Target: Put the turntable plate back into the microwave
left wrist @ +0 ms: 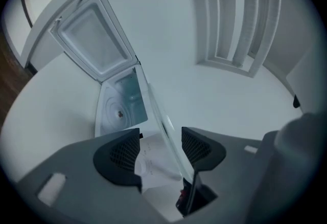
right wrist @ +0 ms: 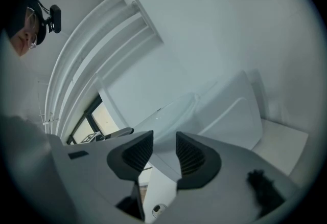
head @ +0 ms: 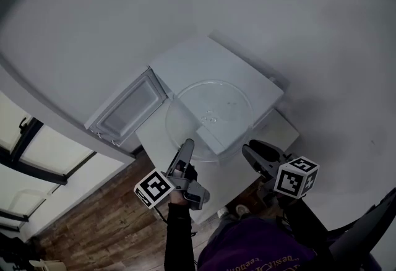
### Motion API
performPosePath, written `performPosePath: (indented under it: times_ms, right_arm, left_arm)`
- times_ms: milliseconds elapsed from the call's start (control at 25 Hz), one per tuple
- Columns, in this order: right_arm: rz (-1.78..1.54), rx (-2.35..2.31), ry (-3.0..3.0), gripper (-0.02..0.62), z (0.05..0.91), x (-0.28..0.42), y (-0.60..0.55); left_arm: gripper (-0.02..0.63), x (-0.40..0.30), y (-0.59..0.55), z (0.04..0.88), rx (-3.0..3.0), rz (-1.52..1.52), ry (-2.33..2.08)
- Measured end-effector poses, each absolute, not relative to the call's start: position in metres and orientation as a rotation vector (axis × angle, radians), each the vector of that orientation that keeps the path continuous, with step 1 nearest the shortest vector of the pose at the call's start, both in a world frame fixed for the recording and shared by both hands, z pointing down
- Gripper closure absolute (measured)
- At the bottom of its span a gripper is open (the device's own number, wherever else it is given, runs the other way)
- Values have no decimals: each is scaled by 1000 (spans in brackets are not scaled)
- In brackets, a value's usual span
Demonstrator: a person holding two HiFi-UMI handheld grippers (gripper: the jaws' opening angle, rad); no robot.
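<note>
First: Two grippers. How do their jaws stand?

Second: Both are apart. The left gripper (left wrist: 160,138) has its pads wide. The near rim of the glass turntable plate (left wrist: 163,120) runs between them, closer to the right-hand pad, and neither pad presses on it. The right gripper (right wrist: 164,138) shows a narrower gap. The plate's rim sits just ahead of its pads, and I can't tell whether it reaches in between.

First: Which way does the plate lie?

Second: It is a round disc, so it has no long axis. In the head view its broad face turns up, roughly level. In the left gripper view it is edge-on, a thin line running from the jaws away toward the microwave (head: 216,68). The left gripper is at its near-left rim and the right gripper at its near-right rim.

First: Where is it against the microwave?

Second: It is outside the cavity (left wrist: 120,105). It spreads over the front part of the microwave's top and out past the front edge, above the white stand (head: 151,138). I can't tell whether it rests on that top.

First: And farther off?

Second: The cavity faces the grippers, and its ringed floor shows a small hub (left wrist: 121,113) at the middle. The door (head: 127,109) is swung wide open at the microwave's front-left corner. A pale wall rises behind, and wooden floor (head: 93,214) shows past the stand's left edge.
</note>
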State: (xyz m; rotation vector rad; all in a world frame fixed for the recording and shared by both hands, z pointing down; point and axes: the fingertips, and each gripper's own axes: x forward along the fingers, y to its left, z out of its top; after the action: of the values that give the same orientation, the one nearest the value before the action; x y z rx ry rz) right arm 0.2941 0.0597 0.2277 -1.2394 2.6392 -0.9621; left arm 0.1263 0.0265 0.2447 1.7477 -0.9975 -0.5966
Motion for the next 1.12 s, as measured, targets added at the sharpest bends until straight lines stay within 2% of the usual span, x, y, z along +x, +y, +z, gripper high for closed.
performPosePath:
  times_ms: [280, 480, 1120]
  right_arm:
    - [-973, -1209, 2599, 463, 220, 292, 59]
    - [-965, -1211, 2606, 463, 217, 285, 57]
    - [-977, -1210, 2679, 463, 224, 285, 57]
  left_arm:
    - [416, 138, 16, 244, 1759, -621, -880]
    - [531, 139, 14, 234, 1761, -709, -831]
    - [571, 135, 23, 240, 1548, -1009, -742]
